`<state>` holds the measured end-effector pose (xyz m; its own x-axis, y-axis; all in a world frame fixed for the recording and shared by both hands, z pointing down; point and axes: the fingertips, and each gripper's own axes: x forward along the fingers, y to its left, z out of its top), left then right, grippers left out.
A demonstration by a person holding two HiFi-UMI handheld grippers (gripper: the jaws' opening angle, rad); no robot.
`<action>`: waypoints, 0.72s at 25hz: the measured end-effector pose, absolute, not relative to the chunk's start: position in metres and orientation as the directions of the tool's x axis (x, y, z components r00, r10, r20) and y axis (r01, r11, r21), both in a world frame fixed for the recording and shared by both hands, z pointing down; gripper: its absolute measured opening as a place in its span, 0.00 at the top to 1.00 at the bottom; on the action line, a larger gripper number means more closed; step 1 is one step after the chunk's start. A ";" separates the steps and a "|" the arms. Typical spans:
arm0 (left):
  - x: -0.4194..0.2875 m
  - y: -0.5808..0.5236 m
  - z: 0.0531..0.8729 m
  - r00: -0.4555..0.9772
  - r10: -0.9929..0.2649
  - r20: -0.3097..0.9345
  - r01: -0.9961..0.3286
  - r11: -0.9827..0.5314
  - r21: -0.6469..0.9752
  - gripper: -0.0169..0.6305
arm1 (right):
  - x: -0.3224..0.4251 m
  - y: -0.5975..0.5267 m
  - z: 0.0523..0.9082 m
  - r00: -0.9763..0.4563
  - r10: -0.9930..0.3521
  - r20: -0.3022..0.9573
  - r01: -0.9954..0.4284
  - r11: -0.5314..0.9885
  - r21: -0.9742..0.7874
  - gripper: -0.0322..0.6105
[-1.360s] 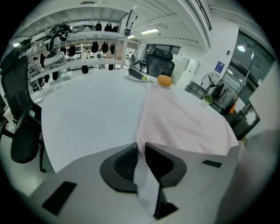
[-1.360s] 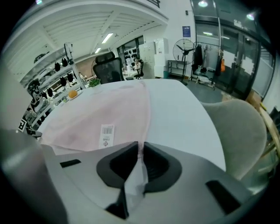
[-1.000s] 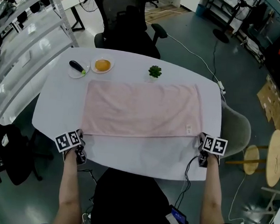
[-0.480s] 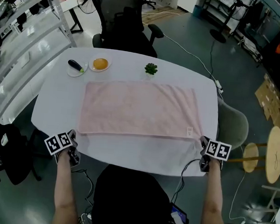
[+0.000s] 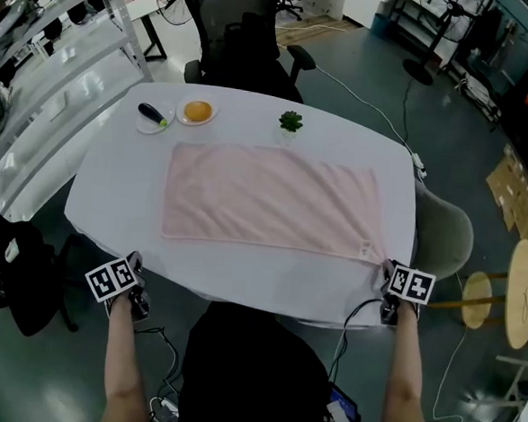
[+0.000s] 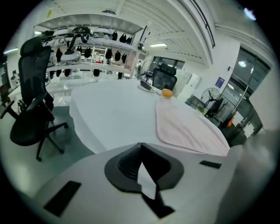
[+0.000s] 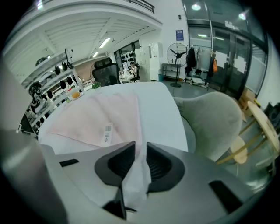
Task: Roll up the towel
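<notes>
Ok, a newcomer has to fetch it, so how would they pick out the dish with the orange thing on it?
Find the white table with the pink towel spread across it. Beyond the towel's far left corner sit two small white dishes; it is the right-hand dish, holding a round orange thing, while the left-hand dish holds a dark elongated object.

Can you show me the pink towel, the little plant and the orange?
towel [image 5: 269, 201]: head view, middle of the pink cloth.
plant [image 5: 291, 121]: head view, on its green leaves.
orange [image 5: 197, 111]: head view, middle of the fruit, on its plate.
</notes>
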<state>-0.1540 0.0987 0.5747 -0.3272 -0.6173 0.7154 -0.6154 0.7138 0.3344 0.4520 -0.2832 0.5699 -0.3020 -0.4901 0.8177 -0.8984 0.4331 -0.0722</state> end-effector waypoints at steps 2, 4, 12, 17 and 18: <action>-0.140 0.088 0.571 -0.300 -0.653 0.695 -0.658 0.670 0.345 0.96 | 0.455 -0.282 0.567 -0.262 -0.528 0.808 -0.892 0.452 0.007 0.73; -0.132 0.078 0.561 -0.278 -0.693 0.665 -0.705 0.618 0.348 0.95 | 0.447 -0.278 0.556 -0.262 -0.564 0.783 -0.866 0.495 0.067 0.61; -0.098 0.035 0.512 0.036 -0.803 0.595 -0.979 0.090 0.181 0.60 | 0.306 -0.213 0.490 -0.553 -0.482 0.679 -0.546 0.826 0.141 0.52; -0.096 0.026 0.505 0.249 -0.660 0.709 -0.942 -0.336 0.018 0.54 | 0.193 -0.140 0.467 -0.711 -0.281 0.644 -0.320 0.945 0.059 0.55; -0.099 0.023 0.507 0.283 -0.634 0.719 -0.919 -0.393 0.016 0.54 | 0.173 -0.125 0.468 -0.726 -0.240 0.645 -0.280 0.959 0.041 0.55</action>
